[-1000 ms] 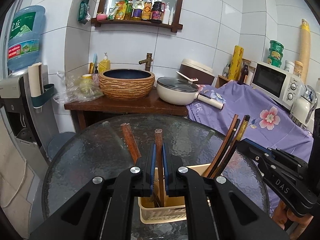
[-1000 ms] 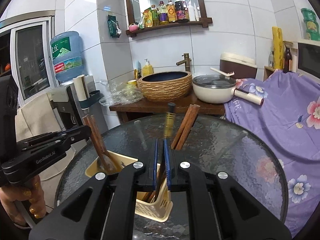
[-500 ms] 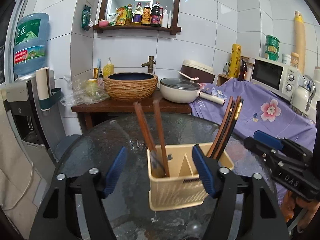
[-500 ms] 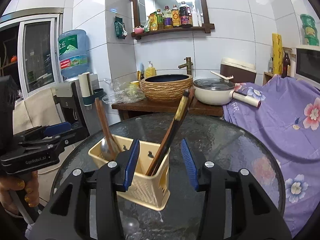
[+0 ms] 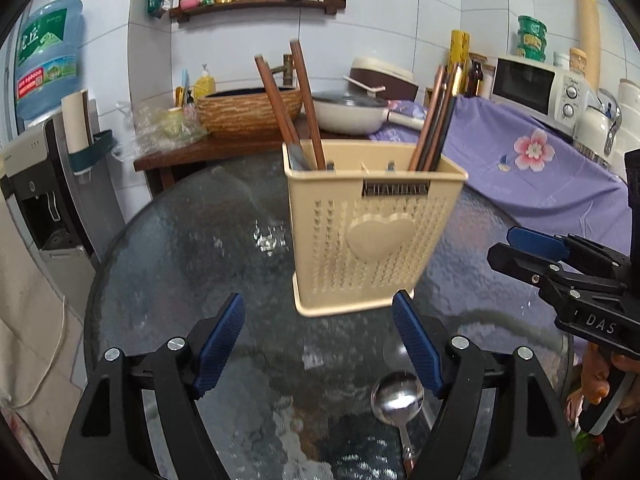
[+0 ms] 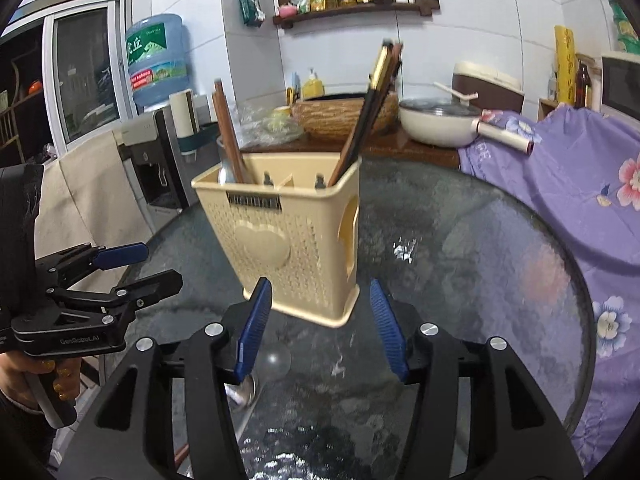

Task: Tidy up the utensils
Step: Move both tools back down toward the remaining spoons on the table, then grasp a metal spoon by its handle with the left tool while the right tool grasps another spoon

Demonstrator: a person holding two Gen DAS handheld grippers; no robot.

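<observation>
Beige perforated utensil holder (image 5: pixel 374 232), heart-embossed, its blurred label perhaps "HANBILL"

Both wrist views closely face the caddy (image 5: pixel 372 232)

left gripper (image 5: pixel 320 344): jaws spread wide, empty | right gripper (image 6: pixel 318 324): jaws spread wide, empty

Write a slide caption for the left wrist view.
Open left tongs face the utensil holder; spoon on glass table.
</observation>
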